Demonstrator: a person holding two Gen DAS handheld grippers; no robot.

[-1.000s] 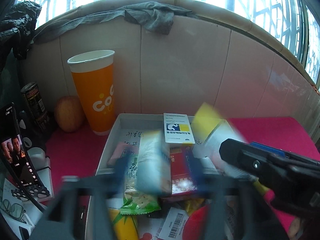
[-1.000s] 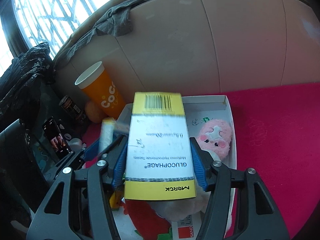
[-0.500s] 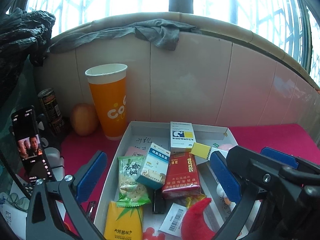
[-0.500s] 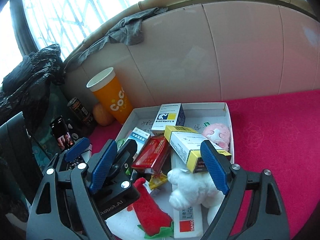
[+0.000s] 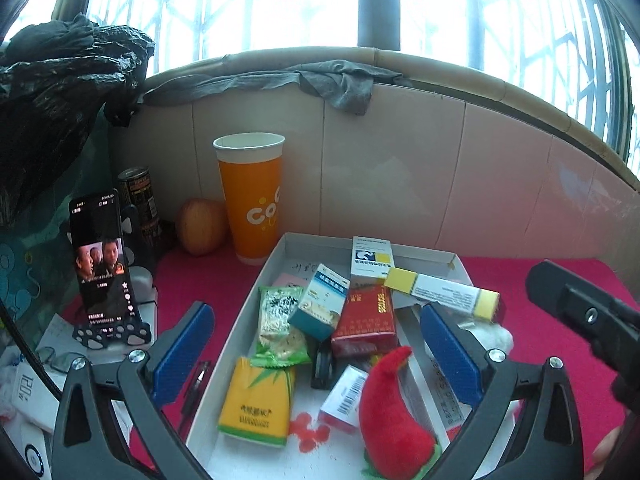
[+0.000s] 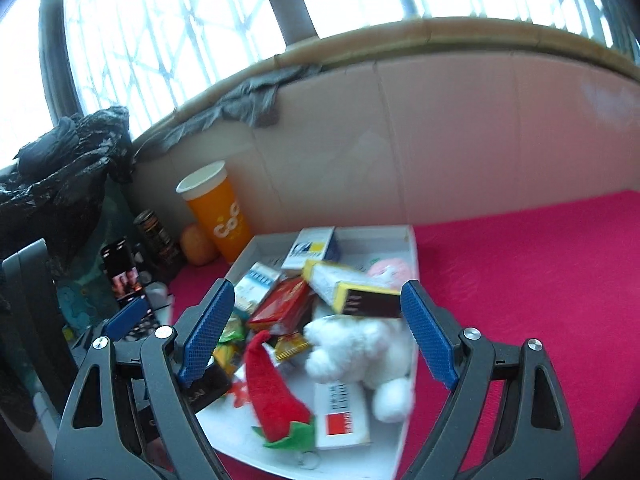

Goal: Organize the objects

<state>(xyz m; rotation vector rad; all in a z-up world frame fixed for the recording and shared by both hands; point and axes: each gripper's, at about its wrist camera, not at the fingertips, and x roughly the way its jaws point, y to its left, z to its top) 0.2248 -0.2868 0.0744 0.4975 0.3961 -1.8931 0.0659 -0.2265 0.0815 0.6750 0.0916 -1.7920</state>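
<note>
Fingers on both my left gripper (image 5: 316,352) and right gripper (image 6: 316,334) stand spread with nothing between the pads. Both hover at the near end of the white tray (image 5: 416,251). Yellow-ended box (image 5: 442,289) and teal box (image 5: 320,300) lie loosely piled inside the tray. Judged progress: items gathered, not yet aligned; tidying remains.

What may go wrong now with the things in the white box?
The yellow-ended box lies tilted on the red box and the white plush, near the white box's right wall, so it may slide out. Both grippers, left gripper and right gripper, are open; a low pass may knock the pile.
</note>
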